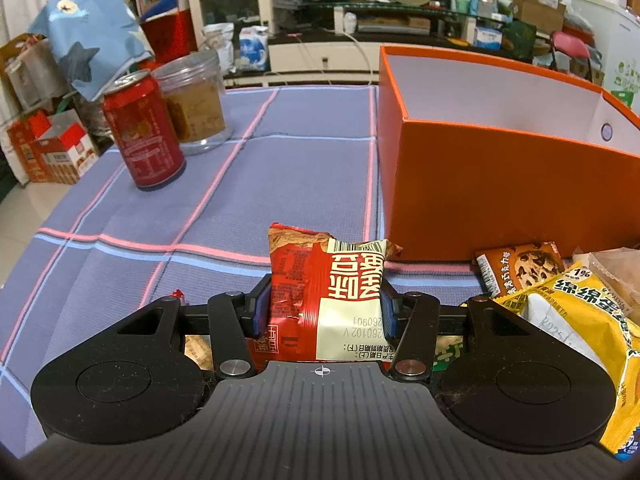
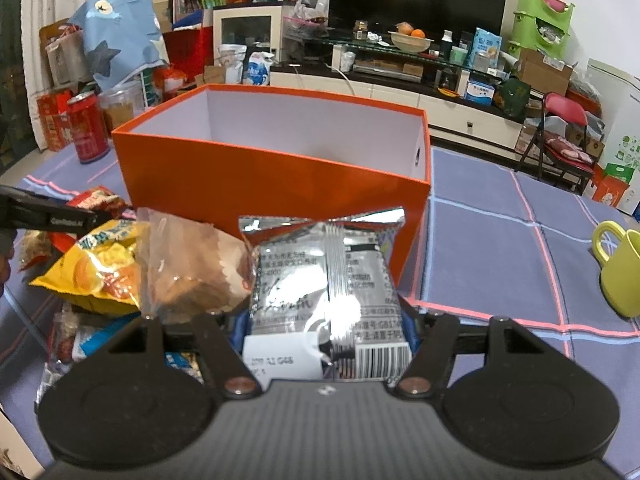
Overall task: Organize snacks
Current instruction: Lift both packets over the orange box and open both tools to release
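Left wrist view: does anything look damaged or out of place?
The red snack packet clamped in the left gripper is crumpled where the pads squeeze it. The red can stands upright; no spill shows.

Can: red drink can (image 1: 143, 133) standing upright on the checked cloth (image 1: 280, 152)
Jar: clear jar (image 1: 196, 100) sitting just behind it (brown contents)
Mug: yellow-green mug (image 2: 620, 268) resting well apart

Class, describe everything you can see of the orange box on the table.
The orange box is a lidless rectangular carton, seemingly glossy card, orange outside and pale white inside. It stands upright on the blue checked tablecloth. One end wall has a round hole. The interior that shows looks empty. Snack packets lie against its near side, including a chocolate-chip cookie packet.
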{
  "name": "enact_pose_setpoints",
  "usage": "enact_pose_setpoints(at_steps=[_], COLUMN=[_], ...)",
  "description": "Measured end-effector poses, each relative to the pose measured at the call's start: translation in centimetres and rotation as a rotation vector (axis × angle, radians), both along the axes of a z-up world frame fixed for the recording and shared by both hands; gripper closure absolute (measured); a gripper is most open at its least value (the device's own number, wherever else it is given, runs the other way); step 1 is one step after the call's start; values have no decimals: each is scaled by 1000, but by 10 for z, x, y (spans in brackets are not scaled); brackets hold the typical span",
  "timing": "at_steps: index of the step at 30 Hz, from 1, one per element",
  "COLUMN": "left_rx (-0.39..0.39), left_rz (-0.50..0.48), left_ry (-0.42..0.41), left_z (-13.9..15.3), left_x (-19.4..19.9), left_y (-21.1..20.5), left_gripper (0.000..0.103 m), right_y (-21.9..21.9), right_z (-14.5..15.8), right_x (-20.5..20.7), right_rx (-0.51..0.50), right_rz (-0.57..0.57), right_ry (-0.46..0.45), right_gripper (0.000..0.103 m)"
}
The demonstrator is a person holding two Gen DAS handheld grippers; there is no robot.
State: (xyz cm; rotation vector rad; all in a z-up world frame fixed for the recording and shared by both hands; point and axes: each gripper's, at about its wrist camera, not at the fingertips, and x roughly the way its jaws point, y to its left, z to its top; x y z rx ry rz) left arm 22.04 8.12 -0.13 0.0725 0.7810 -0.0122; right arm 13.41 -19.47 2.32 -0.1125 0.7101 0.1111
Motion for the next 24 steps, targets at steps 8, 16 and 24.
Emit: enact_pose_setpoints(at_steps=[8, 16, 24], left_rx=[-6, -39, -107], left_rz=[15, 21, -43], left_ry=[-53, -199, -270], left_z=[26, 81, 125], left_x=[-15, -46, -12], left_y=[5, 9, -24], left_gripper=[93, 93, 93], right_y=[2, 10, 6], right_z=[12, 34, 81], right_x=[-11, -40, -4], right_rx=[6, 20, 44], right_rz=[10, 61, 43], right_ry=[-28, -83, -190], right_gripper=[36, 36, 36])
